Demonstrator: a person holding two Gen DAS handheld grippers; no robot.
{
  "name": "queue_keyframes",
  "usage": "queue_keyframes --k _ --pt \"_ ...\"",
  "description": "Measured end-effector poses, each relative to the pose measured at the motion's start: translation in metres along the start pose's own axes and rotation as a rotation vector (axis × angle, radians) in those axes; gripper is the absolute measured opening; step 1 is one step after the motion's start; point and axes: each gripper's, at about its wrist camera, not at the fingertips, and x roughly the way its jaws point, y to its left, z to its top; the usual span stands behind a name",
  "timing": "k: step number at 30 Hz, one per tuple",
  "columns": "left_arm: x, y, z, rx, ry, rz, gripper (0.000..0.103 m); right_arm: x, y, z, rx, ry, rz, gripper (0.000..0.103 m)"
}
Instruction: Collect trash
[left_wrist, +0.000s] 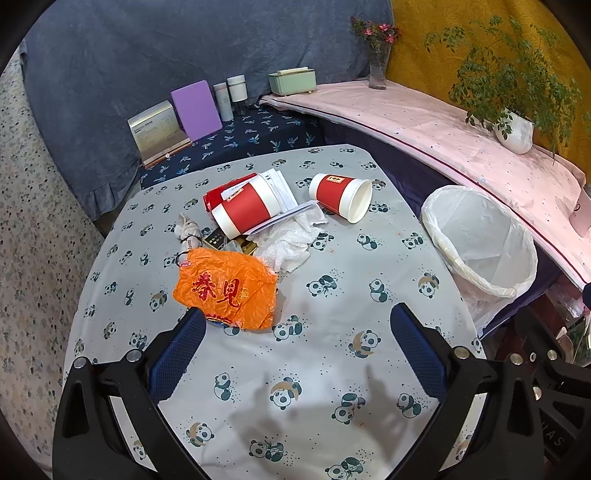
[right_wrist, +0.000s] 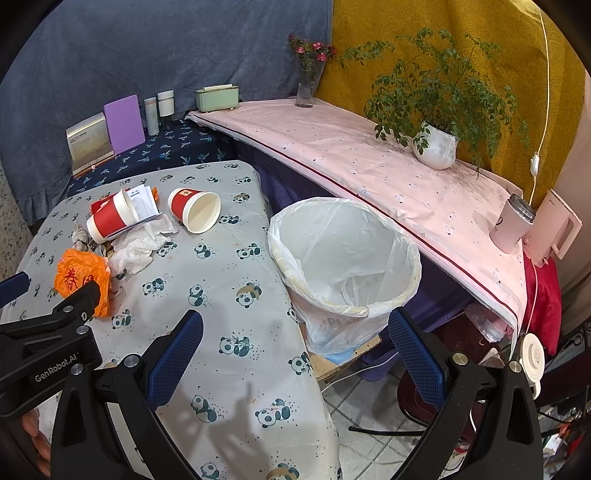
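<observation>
A red packet (left_wrist: 221, 192) lay mostly hidden beneath the toppled cup (left_wrist: 248, 211) and papers (left_wrist: 282, 192), small dark items (left_wrist: 216, 240) behind the orange bag (left_wrist: 227, 286) were too covered to identify, and the bin's (left_wrist: 480, 240) base was concealed by the desk (left_wrist: 332, 369) edge.

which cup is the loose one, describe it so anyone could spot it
Find the table with the panda cloth, then the trash pile at its far side. Just right of the pile, toward the bin, lies a red cup on its side, alone on bare cloth with its open mouth facing the bin; the other cup rests on papers.
</observation>
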Motion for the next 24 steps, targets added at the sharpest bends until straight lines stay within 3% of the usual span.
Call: queue_keyframes --k 24 --pt "0.0045 0.0018 0.0009 -0.005 0.0 -0.013 0.096 0.0036 -0.0006 -0.0008 0.016 -0.005 -0.008 0.096"
